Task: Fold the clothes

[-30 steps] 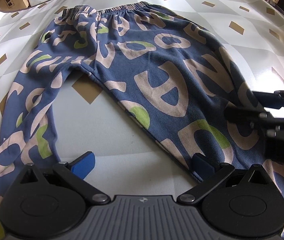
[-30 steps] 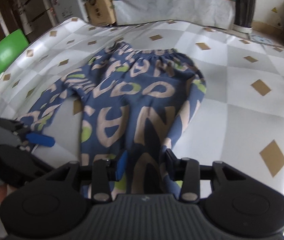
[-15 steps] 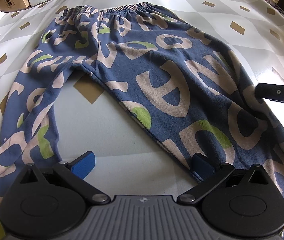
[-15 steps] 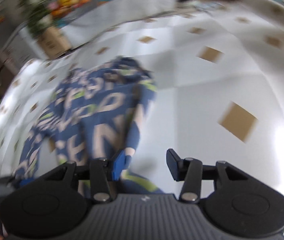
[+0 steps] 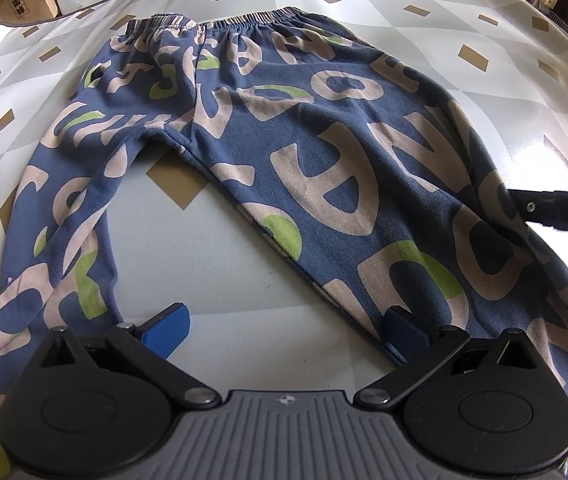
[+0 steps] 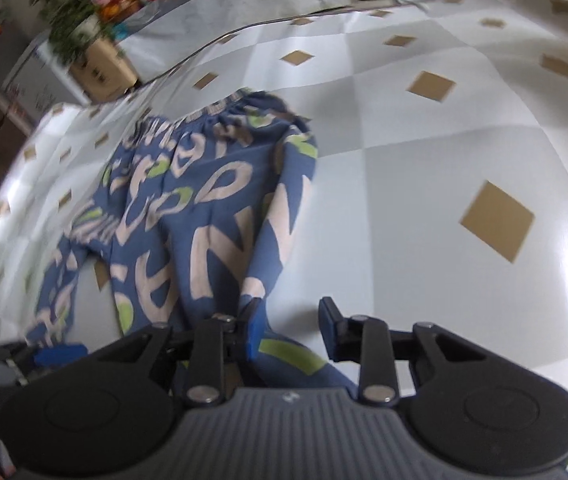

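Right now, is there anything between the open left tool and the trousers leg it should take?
Nothing visible. The left tool hangs over bare tablecloth, and the trousers lie beside both its fingers with no object between.

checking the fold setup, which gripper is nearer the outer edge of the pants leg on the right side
Right. The right gripper straddles that edge of the pants; the left gripper sits open over the gap between the legs.
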Demonstrator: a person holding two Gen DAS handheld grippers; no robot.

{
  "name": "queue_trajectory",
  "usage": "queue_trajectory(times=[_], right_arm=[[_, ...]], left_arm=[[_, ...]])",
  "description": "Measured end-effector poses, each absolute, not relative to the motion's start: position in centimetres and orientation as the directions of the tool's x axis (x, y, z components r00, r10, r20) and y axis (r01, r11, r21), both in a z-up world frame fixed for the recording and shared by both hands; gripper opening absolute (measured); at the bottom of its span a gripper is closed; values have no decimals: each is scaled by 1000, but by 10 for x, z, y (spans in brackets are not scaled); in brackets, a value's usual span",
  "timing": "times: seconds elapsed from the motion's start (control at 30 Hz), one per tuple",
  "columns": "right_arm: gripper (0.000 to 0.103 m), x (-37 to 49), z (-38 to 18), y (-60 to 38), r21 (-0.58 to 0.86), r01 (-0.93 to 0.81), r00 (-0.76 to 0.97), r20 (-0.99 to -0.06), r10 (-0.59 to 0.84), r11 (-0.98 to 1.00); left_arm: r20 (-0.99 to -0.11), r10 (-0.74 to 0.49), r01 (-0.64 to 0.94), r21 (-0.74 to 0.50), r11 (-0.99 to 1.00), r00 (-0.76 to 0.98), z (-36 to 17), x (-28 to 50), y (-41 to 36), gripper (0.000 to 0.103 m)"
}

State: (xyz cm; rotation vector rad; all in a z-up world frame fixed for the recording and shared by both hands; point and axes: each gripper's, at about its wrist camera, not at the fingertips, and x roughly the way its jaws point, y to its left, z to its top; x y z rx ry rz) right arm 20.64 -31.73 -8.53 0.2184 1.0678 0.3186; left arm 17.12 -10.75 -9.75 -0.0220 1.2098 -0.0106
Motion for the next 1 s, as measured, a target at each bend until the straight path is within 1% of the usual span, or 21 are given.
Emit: queue_trajectory(times=[0.17,0.3,0.5,0.63,0.83,1.0], right_arm=[[28,204,-81,-308,289,-200,456,-818,350,936],[28,206,-79,-319,370,-156,465,-791,398,916],[28,206,-85,-316,345,-197,408,-823,396,918],[29,204,-82,-314,338,-231,386,-829,404,913],[29,202,-76,-321,367,-253,360,-823,439,895],[29,196,-83,-314,322,-304,325,-850,415,897]], left_arm=[[-934,-20,-4,-23,1000,356,-97,170,-108,103],[-934,-20,-3,-22,1000,358,-97,171,-108,103],[-933,-21,-1,-23,1000,359,-97,170,-108,103],[-933,-23,2,-24,1000,359,-97,170,-107,103],[-933,-23,2,-24,1000,359,-97,171,-107,103],[-933,-24,2,-24,1000,359,-97,171,-107,103]])
